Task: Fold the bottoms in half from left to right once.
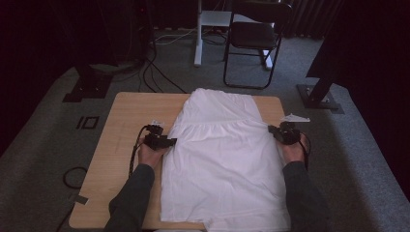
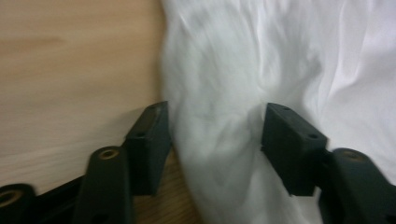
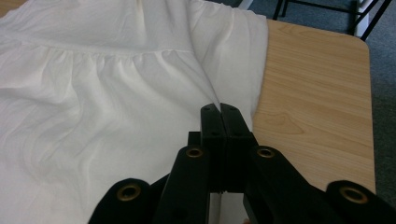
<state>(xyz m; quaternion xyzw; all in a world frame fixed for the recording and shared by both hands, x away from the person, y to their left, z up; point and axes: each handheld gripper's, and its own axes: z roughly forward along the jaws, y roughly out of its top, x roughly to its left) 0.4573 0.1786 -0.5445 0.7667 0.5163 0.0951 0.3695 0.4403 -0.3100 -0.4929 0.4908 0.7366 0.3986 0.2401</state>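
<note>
My right gripper had its jaws pressed flat together on a thin raised fold at the right edge of the white gathered cotton garment, the fabric pulled up into a ridge that ran away from the tips. My left gripper had its jaws about half apart, straddling the garment's left edge, with a soft bulge of cloth between the pads; I could not see the pads pressing on it, and that view was somewhat blurred. From the high view, the left gripper sat at the garment's left border and the right gripper at its right border, roughly level with the gathered seam across the cloth. The garment lay spread flat down the middle and right of the light wooden counter, its near hem hanging to the counter's front edge. Beyond the counter stood a black folding metal chair on grey carpet.
</note>
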